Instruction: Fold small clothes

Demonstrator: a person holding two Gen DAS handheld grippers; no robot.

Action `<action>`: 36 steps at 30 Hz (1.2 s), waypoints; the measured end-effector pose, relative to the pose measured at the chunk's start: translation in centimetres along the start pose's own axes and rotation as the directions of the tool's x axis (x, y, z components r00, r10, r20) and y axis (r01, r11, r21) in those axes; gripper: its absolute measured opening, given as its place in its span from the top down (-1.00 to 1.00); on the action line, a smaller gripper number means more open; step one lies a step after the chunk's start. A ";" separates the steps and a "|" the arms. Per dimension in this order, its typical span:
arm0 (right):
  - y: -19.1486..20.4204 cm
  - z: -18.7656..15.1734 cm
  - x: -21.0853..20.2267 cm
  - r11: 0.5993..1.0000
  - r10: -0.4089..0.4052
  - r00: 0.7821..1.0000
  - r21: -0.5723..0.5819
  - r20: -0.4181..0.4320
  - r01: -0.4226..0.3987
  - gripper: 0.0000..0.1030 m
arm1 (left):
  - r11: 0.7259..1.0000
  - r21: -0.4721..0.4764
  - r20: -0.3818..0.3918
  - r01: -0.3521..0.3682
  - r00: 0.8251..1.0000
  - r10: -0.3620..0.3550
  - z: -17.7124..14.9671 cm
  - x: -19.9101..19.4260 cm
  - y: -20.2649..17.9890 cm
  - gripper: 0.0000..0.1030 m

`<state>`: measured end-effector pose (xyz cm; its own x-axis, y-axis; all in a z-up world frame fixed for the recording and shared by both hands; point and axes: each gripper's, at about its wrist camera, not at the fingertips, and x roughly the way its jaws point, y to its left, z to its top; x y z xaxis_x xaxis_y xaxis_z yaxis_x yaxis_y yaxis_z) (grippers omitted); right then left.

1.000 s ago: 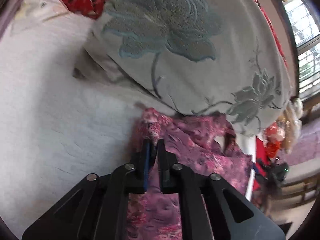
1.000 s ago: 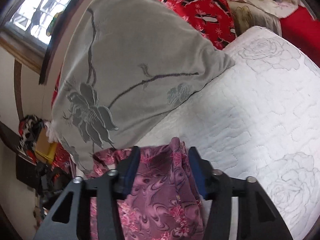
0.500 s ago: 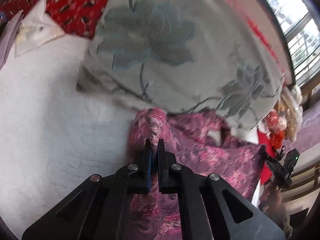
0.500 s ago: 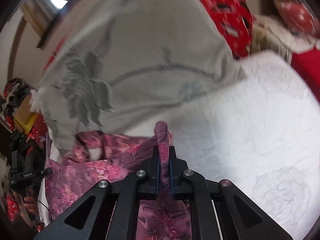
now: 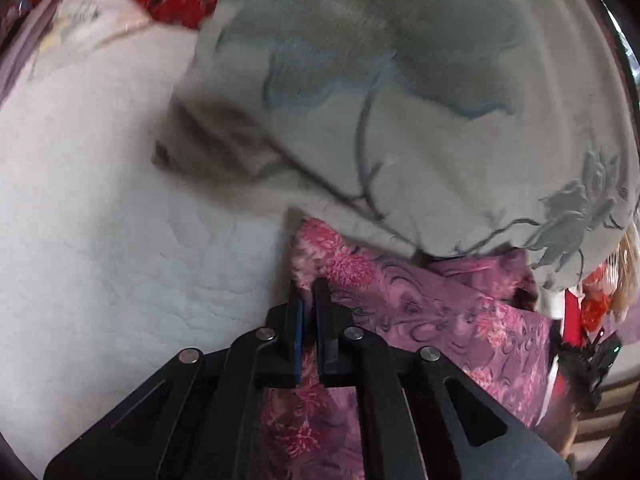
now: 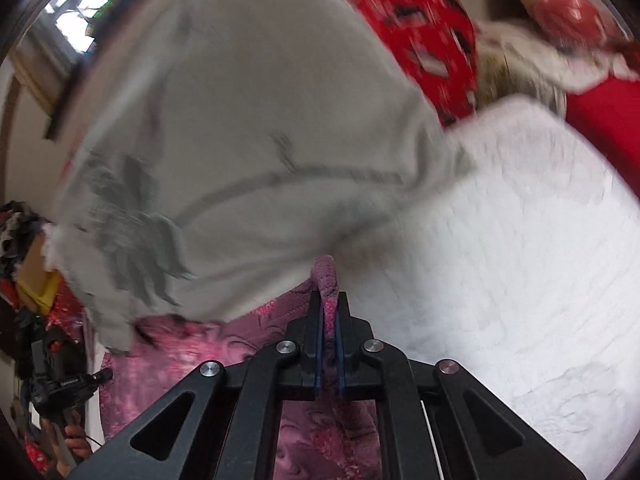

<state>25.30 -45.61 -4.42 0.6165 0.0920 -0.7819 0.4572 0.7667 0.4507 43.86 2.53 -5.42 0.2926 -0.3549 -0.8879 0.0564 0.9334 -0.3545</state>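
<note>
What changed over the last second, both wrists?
The right gripper has closed its jaws on a pinched fold of the pink floral garment; a second ago they stood open around it. Both views now sit closer to the grey flowered pillow. The left gripper stays clamped on the garment's edge, on the white quilt.

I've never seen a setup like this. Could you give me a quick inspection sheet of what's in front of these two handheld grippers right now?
Surface: white quilted bedcover, bare on the open side.
Job's things: pink patterned garment, its far edge lying against the grey cushion.
Clutter: large grey flower-patterned cushion; red patterned bedding behind it.
Grippers: left gripper shut on a corner of the garment; right gripper shut on a bunched fold that sticks up between its fingers.
Cables: thin white line beside the right gripper's frame, possibly a cord.
Surroundings: window; a hand at the picture's edge; both views are motion-blurred.
</note>
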 end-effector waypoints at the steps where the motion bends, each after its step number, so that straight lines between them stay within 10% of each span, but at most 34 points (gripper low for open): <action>1: -0.2 -0.4 0.7 1.000 -0.016 1.000 -0.002 -0.018 0.016 0.92 | 1.000 -0.002 0.010 0.001 1.000 -0.001 0.1 -0.1 0.0 0.92; 7: 0.3 -0.7 -1.2 0.995 -0.093 0.996 -0.047 0.005 0.094 0.77 | 1.000 0.005 0.094 -0.027 0.995 0.027 -0.2 -5.3 1.0 0.90; 11: 1.6 -2.6 -5.8 0.994 0.077 0.993 -0.084 0.093 -0.069 0.75 | 0.997 0.070 0.156 0.015 0.987 -0.026 -4.3 -9.1 0.3 0.82; 16: 1.1 -6.5 -1.4 0.996 -0.042 0.992 -0.078 -0.121 0.032 0.69 | 0.991 0.104 -0.035 -0.089 0.995 0.093 -8.8 -5.0 -0.4 0.72; 22: 2.0 -8.1 -8.7 0.996 0.017 1.000 -0.085 -0.004 -0.018 0.55 | 0.993 0.086 0.020 -0.076 0.997 0.075 -12.3 -9.4 -0.3 0.60; 25: 1.3 -10.9 -10.5 0.993 0.017 1.000 -0.115 0.008 -0.016 0.04 | 0.992 0.071 0.009 -0.108 0.994 0.108 -14.8 -9.3 0.0 0.16; 28: -0.2 -13.9 -8.4 0.990 -0.109 0.985 -0.106 -0.133 0.095 0.13 | 0.983 0.093 -0.058 -0.158 0.985 0.164 -16.7 -7.9 0.6 0.15; 36: -2.2 -16.3 -14.1 1.000 -0.030 0.999 0.004 -0.041 0.030 0.06 | 0.973 0.116 -0.042 -0.198 0.978 0.204 -20.3 -10.3 -0.1 0.04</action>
<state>5.14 -38.29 -1.37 0.5758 0.0954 -0.8120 0.4776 0.7668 0.4289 21.49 4.96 -2.20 0.2576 -0.1588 -0.9531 0.1075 0.9850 -0.1351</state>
